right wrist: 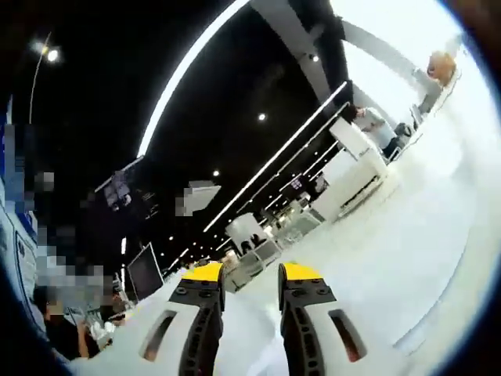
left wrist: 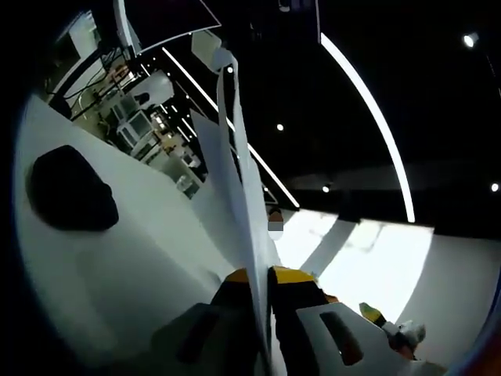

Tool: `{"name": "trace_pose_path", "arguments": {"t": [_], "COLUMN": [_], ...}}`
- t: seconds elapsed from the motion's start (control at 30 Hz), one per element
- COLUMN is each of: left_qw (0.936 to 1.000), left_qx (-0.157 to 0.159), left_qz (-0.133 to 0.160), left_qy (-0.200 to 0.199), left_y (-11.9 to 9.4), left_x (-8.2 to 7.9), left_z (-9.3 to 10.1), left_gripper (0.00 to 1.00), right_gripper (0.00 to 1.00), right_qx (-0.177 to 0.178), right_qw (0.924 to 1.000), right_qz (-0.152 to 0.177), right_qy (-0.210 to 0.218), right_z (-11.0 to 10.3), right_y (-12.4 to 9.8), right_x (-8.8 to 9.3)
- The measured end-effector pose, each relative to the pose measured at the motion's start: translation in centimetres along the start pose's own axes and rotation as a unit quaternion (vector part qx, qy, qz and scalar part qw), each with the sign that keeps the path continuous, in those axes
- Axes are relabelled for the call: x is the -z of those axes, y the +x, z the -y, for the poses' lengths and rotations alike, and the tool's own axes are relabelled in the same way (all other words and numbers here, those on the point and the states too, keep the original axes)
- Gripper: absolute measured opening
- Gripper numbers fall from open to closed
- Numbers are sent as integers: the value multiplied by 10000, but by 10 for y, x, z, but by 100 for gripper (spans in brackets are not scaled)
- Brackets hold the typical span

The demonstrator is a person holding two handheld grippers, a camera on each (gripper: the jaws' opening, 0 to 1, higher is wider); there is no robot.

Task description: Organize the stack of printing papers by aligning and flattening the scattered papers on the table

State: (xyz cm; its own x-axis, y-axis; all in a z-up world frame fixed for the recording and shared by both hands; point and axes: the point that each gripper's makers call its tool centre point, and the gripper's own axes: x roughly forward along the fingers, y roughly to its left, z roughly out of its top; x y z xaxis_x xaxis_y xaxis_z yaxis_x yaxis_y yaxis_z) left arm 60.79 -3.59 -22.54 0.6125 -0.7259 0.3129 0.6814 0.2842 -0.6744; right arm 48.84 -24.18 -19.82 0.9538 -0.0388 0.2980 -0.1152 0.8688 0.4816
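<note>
Your left gripper pinches the papers edge-on, lifted upright off the white table, well in from its edges. Your right gripper is spread and holds nothing, aimed across the room. Keep the pinch firm, lower the sheets squarely, then tap their edges level against the tabletop.

Above you: dark ceiling | long light strips | spotlights | beyond you: white desks, monitors
</note>
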Motion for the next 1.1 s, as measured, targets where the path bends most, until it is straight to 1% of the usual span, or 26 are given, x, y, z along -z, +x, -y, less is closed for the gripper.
{"name": "trace_pose_path", "arguments": {"t": [0.03, 0.07, 0.13, 0.17, 0.2, 0.27, 0.4, 0.43, 0.53, 0.67, 0.77, 0.87, 0.97, 1.03, 1.1], "left_qw": [10000, 10000, 10000, 10000, 10000, 10000, 10000, 10000, 10000, 10000, 9999, 9999, 9999, 9999, 9999], "left_qx": [2, 17, 25, 31, 33, 26, 25, 25, 21, 30, 24, 30, 24, 24, 23], "left_qz": [-1, -15, -26, -34, -41, -41, -40, -41, -57, -59, -58, -72, -69, -58, -57], "left_qy": [1, 1, 14, 29, 40, 53, 64, 60, 68, 69, 93, 108, 115, 95, 94], "left_y": [0, 0, 1, 1, 1, 1, 1, 1, 2, 2, 3, 3, 3, 3, 3], "left_x": [0, 0, 1, 1, 1, 1, 1, 1, 2, 2, 2, 2, 2, 2, 2], "left_z": [0, 0, 1, 1, 1, 1, 1, 1, 0, 0, -1, -1, -1, -1, -2], "left_gripper": [6, 6, 6, 6, 6, 6, 6, 6, 6, 6, 7, 7, 7, 7, 7], "right_gripper": [23, 23, 25, 27, 28, 29, 37, 38, 41, 49, 55, 57, 62, 67, 72], "right_qx": [-19, -96, -166, -144, -157, -141, -123, -138, -121, -63, -35, 14, 38, 11, -22], "right_qw": [9998, 9979, 9925, 9902, 9883, 9862, 9821, 9795, 9789, 9781, 9773, 9756, 9757, 9742, 9702], "right_qz": [23, 45, -107, -133, -153, -234, -395, -352, -408, -539, -685, -898, -983, -1050, -1183], "right_qy": [-203, -641, -1208, -1382, -1511, -1635, -1840, -1981, -1998, -2007, -2006, -2001, -1955, -2000, -2116], "right_z": [-1, -5, -8, -6, -6, -3, 3, 4, 9, 17, 21, 27, 30, 30, 29], "right_y": [-1, -2, -3, -4, -4, -5, -4, -3, -3, -4, -5, -7, -7, -7, -8], "right_x": [-2, -5, -5, -5, -6, -6, -8, -10, -12, -13, -11, -8, -7, -5, -1]}}
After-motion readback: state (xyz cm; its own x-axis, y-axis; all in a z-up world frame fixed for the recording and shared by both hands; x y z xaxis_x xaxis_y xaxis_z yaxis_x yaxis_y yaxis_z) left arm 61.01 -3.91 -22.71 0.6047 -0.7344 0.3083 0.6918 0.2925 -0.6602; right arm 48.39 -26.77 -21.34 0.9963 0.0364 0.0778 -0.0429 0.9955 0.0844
